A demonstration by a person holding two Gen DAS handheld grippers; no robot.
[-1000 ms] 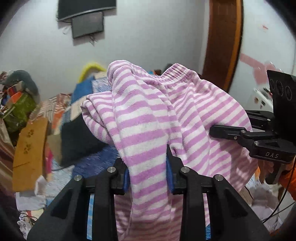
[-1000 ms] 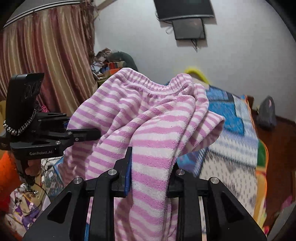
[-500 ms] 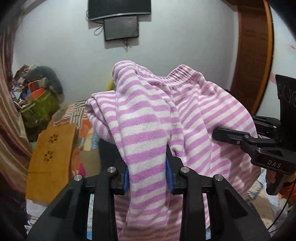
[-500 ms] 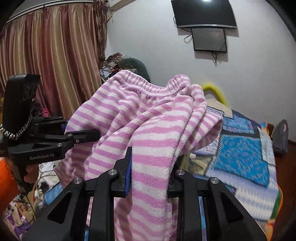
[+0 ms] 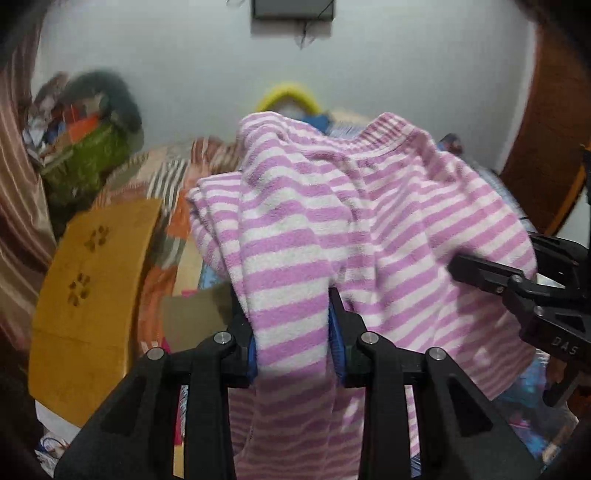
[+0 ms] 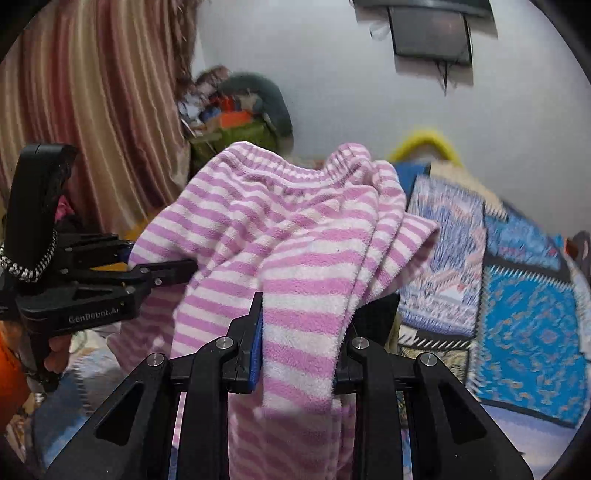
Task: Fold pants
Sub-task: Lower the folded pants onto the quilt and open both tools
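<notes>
- Your left gripper (image 5: 291,325) is clamped on a bunched fold of the pink-and-white striped pants (image 5: 354,229) — cloth fills the gap between the blue pads.
- Your right gripper (image 6: 299,332) grips the same pants (image 6: 295,240), fabric pinched between its fingers.
- The pants hang in the air between both grippers, the elastic waistband (image 6: 280,162) on top, the rest drooping below the jaws.
- Under and beyond them lies a patchwork blue bedspread (image 6: 528,306).
- Background is blurred — striped curtain (image 6: 92,103) left, wall screen (image 6: 432,33) up top.

a pale wall (image 6: 332,74) carries a dark screen (image 6: 430,35), beside striped curtains (image 6: 92,110).
</notes>
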